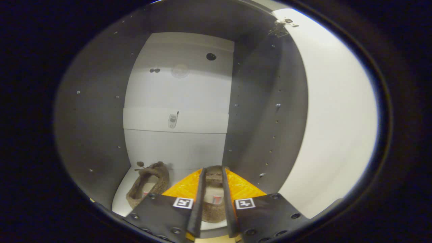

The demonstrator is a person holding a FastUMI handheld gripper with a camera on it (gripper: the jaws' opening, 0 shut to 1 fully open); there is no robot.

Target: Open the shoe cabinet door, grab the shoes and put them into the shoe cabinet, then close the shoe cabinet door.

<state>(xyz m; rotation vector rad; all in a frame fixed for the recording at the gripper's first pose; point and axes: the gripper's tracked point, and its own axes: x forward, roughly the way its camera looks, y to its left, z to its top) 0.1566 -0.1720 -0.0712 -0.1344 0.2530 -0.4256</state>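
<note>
Shoes are what we are stowing, and we count two of them: one brown, fuzzy, low slipper-like shoe (148, 184) already lying on the white floor of the cabinet, to the left of the fingers, and a second brown fuzzy shoe (213, 195) sitting between the gripper's (213, 202) two black fingers (197, 202). The fingers stand close along its sides and appear to press on it, so we judge the gripper clamped on that shoe, though the contact itself is hard to make out. We are inside the grey-walled shoe cabinet (94, 128), with its one white door (337, 118) swung open on the right. We judge the placing step is in hand. Next we would need to set this shoe down beside the first, loosen the fingers, back out, then push the door closed.
</note>
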